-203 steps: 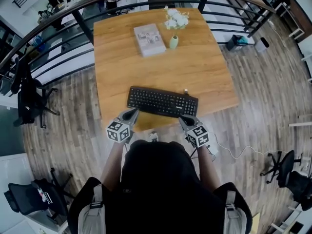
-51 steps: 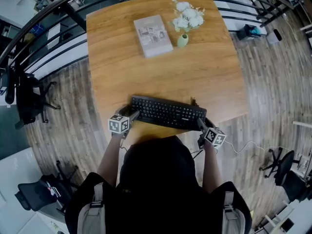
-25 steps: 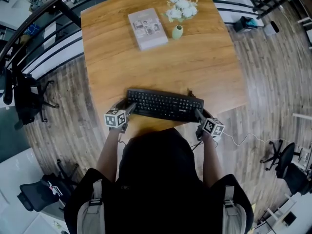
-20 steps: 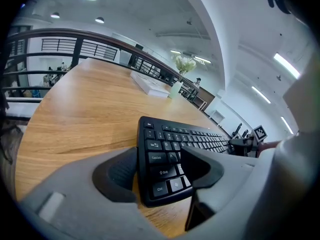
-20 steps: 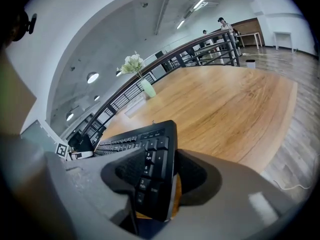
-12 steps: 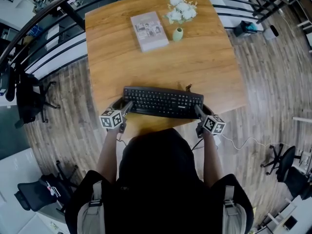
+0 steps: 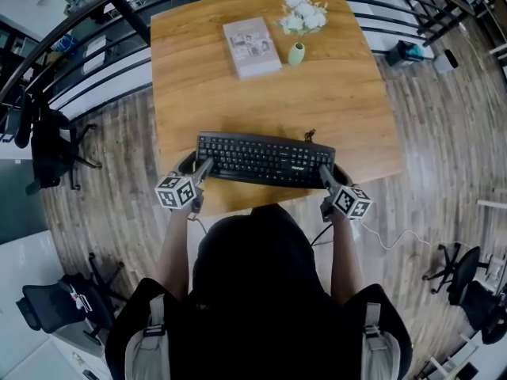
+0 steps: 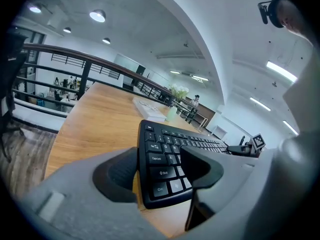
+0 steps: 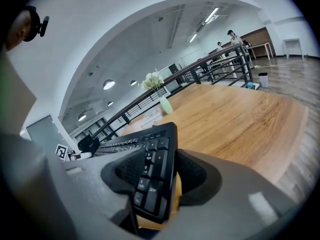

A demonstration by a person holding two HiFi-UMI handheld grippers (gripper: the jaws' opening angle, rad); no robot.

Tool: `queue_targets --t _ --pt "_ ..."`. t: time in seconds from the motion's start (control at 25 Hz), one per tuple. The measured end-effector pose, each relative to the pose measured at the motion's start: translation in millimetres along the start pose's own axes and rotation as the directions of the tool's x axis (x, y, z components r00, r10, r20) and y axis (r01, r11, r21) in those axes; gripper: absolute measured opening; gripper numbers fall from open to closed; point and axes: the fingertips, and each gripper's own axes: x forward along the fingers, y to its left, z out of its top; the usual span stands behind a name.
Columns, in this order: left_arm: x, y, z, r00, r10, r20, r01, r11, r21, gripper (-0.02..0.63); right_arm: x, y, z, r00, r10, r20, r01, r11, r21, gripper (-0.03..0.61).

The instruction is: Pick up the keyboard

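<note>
Two hand-held grippers clamp the keyboard (image 7: 265,159) by its ends. The left hand-held gripper (image 7: 204,165) has its jaws closed on the left end, one pad over the keys by the corner and the other against the far edge. The right hand-held gripper (image 7: 323,172) grips the right end the same way, its jaws pressing from both sides. The keyboard spans the gap between the two, lengthwise, over the near part of the worktop (image 7: 341,101).

Well ahead of the right hand-held gripper, near the worktop's far edge, a small pale green vase (image 7: 296,53) stands upright and holds a bunch of white flowers (image 7: 303,14). Just beside the vase, toward the left hand-held gripper's side, a book (image 7: 252,47) lies flat.
</note>
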Motion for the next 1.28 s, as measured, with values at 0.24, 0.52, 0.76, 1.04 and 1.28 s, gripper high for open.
queue_targets --t 0.24,0.52,0.76,1.04,1.28 --pt "-22.8 -6.5 5.6 0.998 0.005 0.057 -0.004 1.0 -0.015 0.275 -12.0 15.0 8.5 0.999 0.023 0.027 -0.021 0.999 -0.038 0.193" --pt "-48.0 -17.1 22.7 0.991 0.005 0.137 -0.005 1.0 -0.001 0.265 -27.2 39.2 35.2 0.996 0.057 0.073 -0.05 0.994 -0.098 0.193" --pt "-57.9 -24.8 35.0 0.984 0.002 0.176 0.0 1.0 -0.009 0.253 -38.4 53.0 57.4 0.993 0.066 0.1 -0.052 0.989 -0.137 0.193" --pt "-73.4 -32.8 62.0 0.967 0.003 0.255 -0.007 1.0 0.016 0.244 -52.2 67.7 68.2 0.986 0.077 0.151 -0.057 0.989 -0.133 0.193" --pt "-85.8 -46.1 79.0 0.953 -0.027 0.301 0.016 0.999 0.038 0.236 -70.1 75.4 75.2 0.978 0.079 0.194 -0.053 0.989 -0.135 0.193"
